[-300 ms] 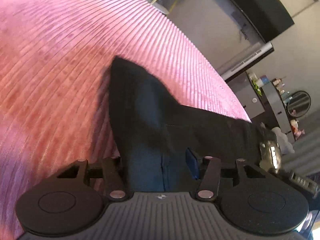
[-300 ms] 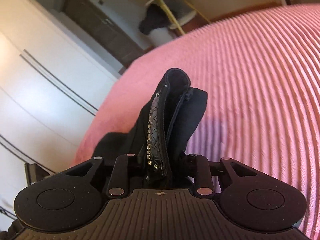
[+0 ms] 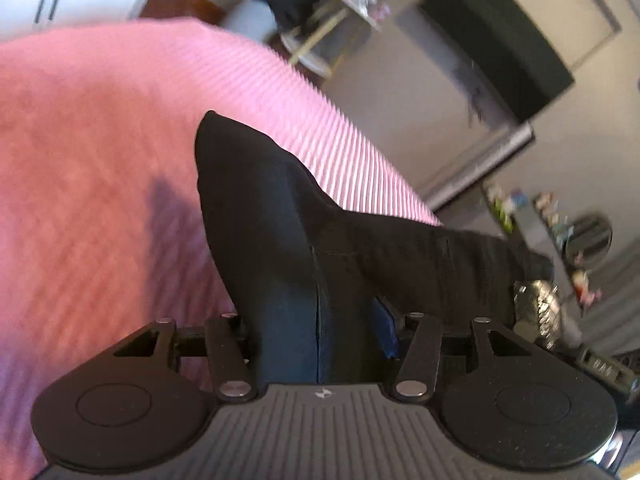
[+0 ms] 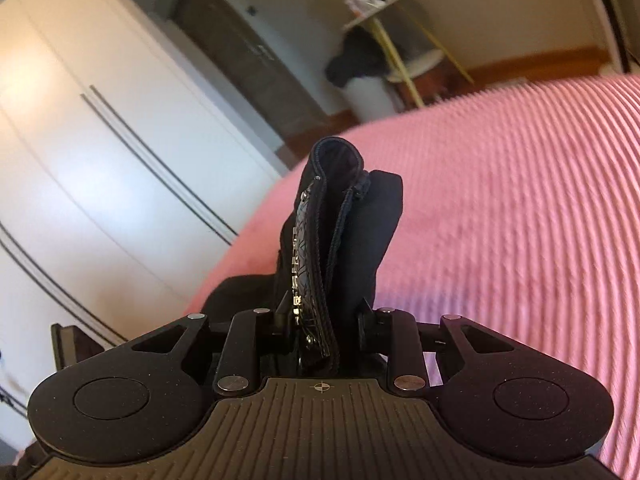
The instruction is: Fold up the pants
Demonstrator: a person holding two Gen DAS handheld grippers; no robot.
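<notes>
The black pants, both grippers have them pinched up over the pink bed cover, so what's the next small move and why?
Probably carry both ends forward and lower them together onto the pink bedspread. The left gripper and the right gripper are each shut on the black pants, the fabric stands up bunched out of both jaws, and open cover lies ahead of both grippers.

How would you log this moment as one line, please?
left claw: shut on pants | right claw: shut on pants, decorated waistband | pants: lifted above pink bedspread | fold: not yet laid
</notes>
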